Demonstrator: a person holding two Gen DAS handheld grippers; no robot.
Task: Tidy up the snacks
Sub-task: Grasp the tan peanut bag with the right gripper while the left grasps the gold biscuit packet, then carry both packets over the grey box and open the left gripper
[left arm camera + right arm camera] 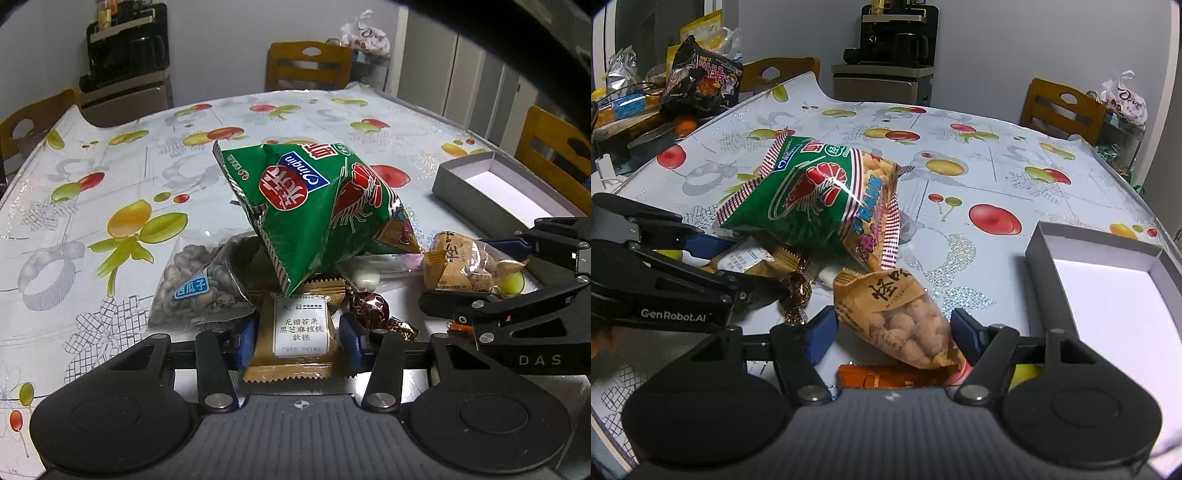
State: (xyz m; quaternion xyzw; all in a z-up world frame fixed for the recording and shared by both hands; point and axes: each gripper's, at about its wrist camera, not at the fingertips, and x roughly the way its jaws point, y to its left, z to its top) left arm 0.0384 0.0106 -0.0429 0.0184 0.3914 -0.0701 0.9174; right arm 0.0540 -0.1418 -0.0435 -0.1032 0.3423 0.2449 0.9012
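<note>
Nearest my left camera sits a tan cake packet (301,332) with a white label, flat on the bench (110,177) between the blue pads of my left hand-held gripper (299,341); the pads sit at its two edges, but I cannot tell whether they press it. My right hand-held gripper (892,332) has its pads apart on either side of a tan peanut bag (905,317), with a clear gap on the left side. An orange wrapper (882,378) lies just under that bag. Between the two packets rests a foil-wrapped chocolate (796,291). A green prawn-cracker bag (314,206) leans tilted over the pile, and a clear bag of melon seeds (199,280) lies beside the cake packet on its left. Off to the right, apart from the pile, an open grey box (1108,280) stands with a white inside.
</note>
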